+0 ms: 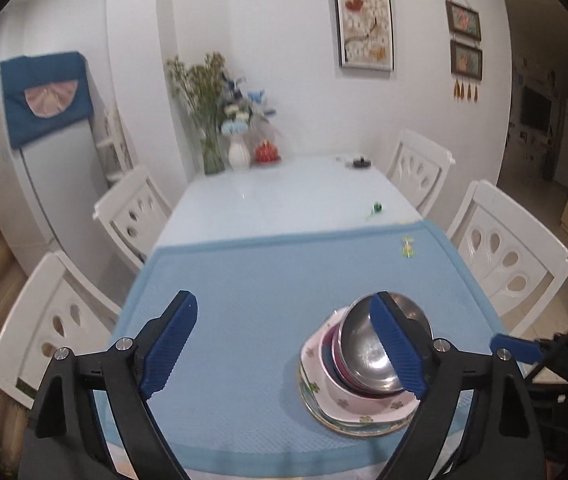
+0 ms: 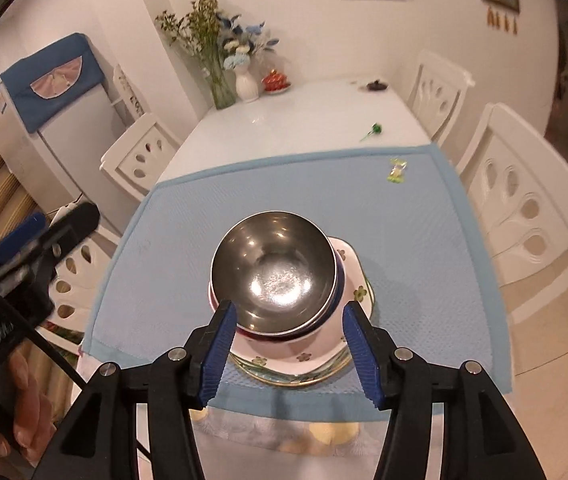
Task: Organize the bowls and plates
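A steel bowl point(image 2: 273, 268) sits on top of a stack: a dark-rimmed bowl, a white flowered bowl point(image 2: 304, 350) and a plate point(image 2: 284, 378) underneath, on the blue mat point(image 2: 404, 240). My right gripper point(image 2: 290, 354) is open and empty, its fingers on either side of the stack's near edge, just above it. In the left wrist view the stack's steel bowl point(image 1: 364, 352) is at the right, partly behind my right finger. My left gripper point(image 1: 284, 344) is open and empty over the mat, left of the stack.
White chairs point(image 2: 524, 208) stand at both sides of the table. Flower vases point(image 2: 245, 80), a red dish and a small dark object sit at the far end. A sweet wrapper point(image 2: 396, 170) lies on the mat, a green item point(image 2: 372, 131) beyond it.
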